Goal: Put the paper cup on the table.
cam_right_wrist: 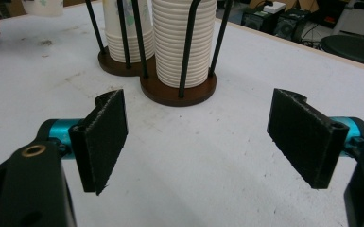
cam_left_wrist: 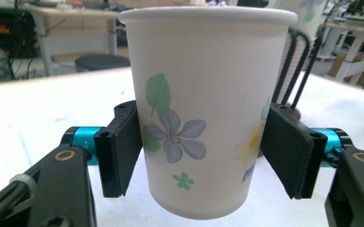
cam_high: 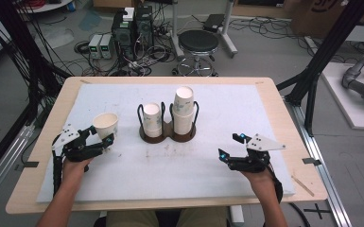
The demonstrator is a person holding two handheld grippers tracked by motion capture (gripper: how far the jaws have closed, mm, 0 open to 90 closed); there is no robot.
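A paper cup [cam_high: 105,125] is held upright in the left gripper [cam_high: 105,140], out at about nine o'clock from the cup rack [cam_high: 167,135] at the table's middle. In the left gripper view the cup [cam_left_wrist: 203,113] is clamped on both sides by the black pads [cam_left_wrist: 123,146], low on its wall, and its base is seen clear of the white mat [cam_left_wrist: 38,109]. A green leaf, a blue flower and a yellow flower are printed on its side. The rim is open to the top.

The rack is a dark double base with black wire posts. Two cup stacks are kept in it: a shorter stack [cam_high: 152,120] in the left bay and a taller stack [cam_high: 183,109] in the right bay, just beside each other. In the right gripper view the taller stack [cam_right_wrist: 183,42] is seen nearer, at twelve o'clock, with the shorter stack [cam_right_wrist: 125,33] behind it at about eleven.

The right gripper [cam_high: 230,146] is kept low over the mat [cam_high: 123,175] at about four o'clock from the rack, well apart from it. Its jaws are spread wide, and nothing is gripped between the pads [cam_right_wrist: 101,137]; bare mat is seen in the gap.

Both grippers are carried by the person's hands, entering from six o'clock.
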